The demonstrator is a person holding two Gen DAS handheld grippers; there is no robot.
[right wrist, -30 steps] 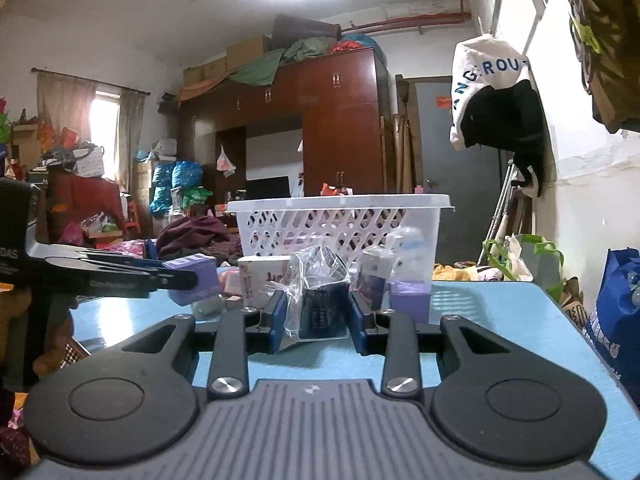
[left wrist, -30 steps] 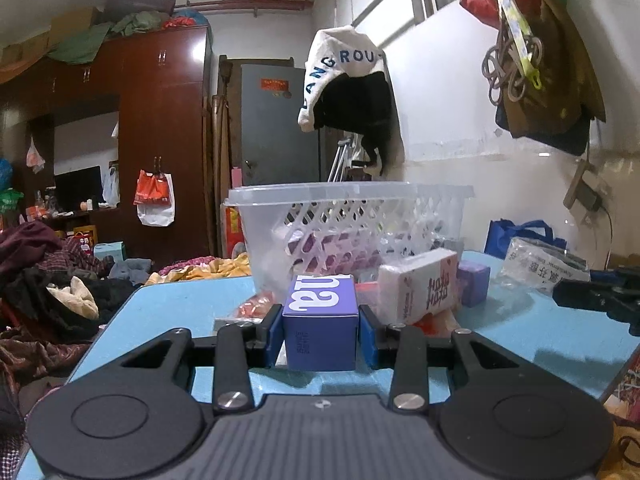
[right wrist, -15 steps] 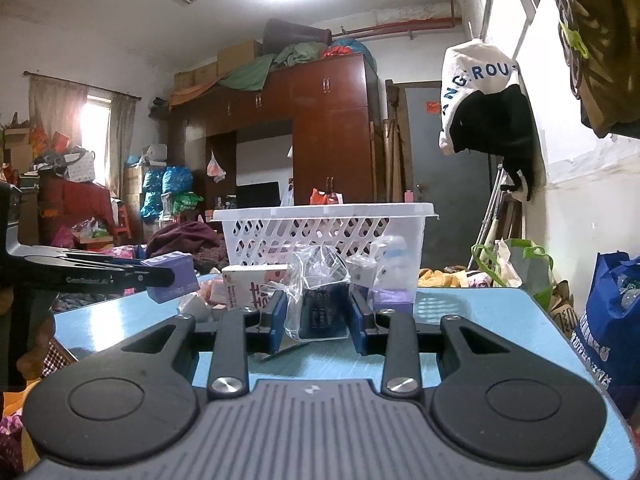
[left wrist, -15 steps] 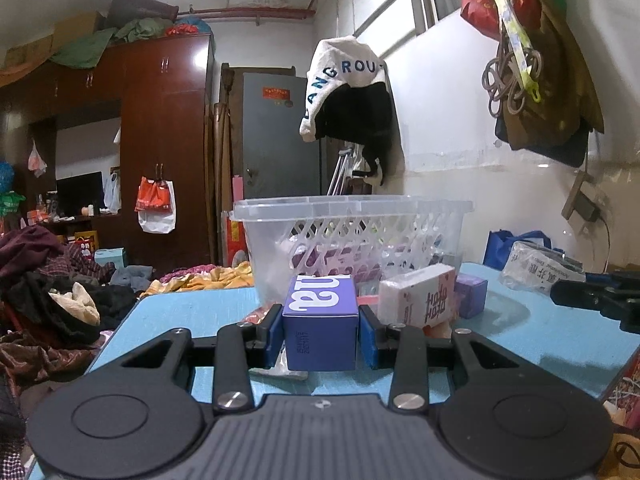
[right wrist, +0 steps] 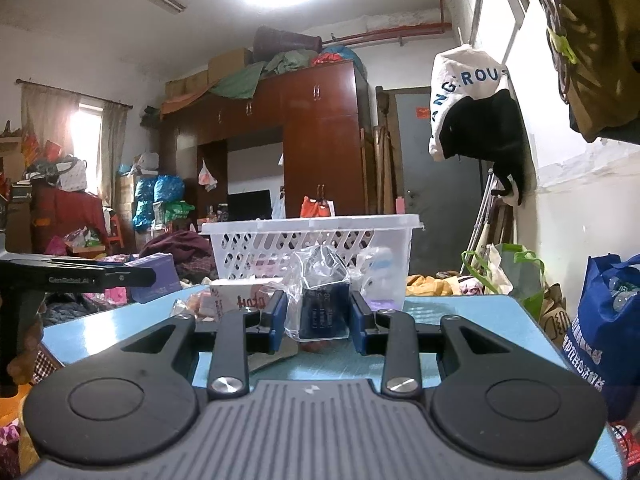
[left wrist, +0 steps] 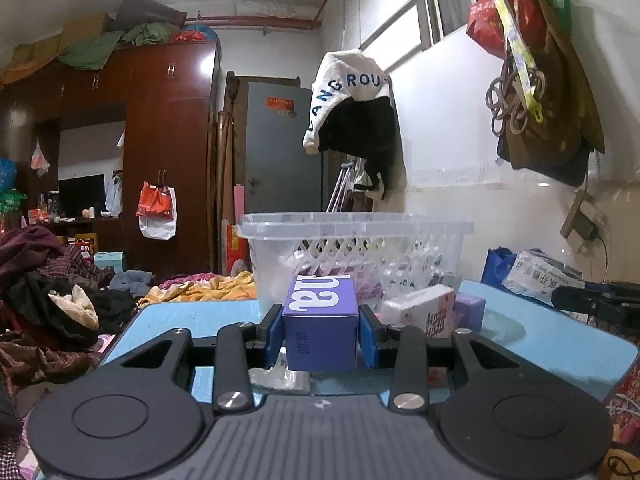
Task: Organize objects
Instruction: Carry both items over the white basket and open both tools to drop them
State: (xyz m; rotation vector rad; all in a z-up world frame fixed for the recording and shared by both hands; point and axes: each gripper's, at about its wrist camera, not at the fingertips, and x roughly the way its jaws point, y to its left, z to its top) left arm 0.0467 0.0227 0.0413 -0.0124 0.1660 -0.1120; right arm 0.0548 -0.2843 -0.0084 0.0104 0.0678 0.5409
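Observation:
My left gripper [left wrist: 320, 330] is shut on a purple box with white letters [left wrist: 320, 322] and holds it above the blue table [left wrist: 192, 316], just in front of the clear plastic basket [left wrist: 356, 228]. My right gripper [right wrist: 318, 316] is shut on a clear bag with a dark pack inside [right wrist: 320, 300], also above the table, in front of the same basket [right wrist: 312, 228]. The left gripper with its purple box [right wrist: 154, 280] shows at the left of the right wrist view. The right gripper's tip [left wrist: 592, 300] shows at the right of the left wrist view.
A white and pink carton [left wrist: 424, 312] and a small purple box [left wrist: 468, 310] lie on the table by the basket, with snack packets [right wrist: 192, 304] beside them. A blue bag [right wrist: 604, 320] stands right of the table. Clothes are piled [left wrist: 48, 300] to the left.
Both grippers have dropped a little lower with their loads, so the basket rim now sits higher in each view. Both grips are unchanged.

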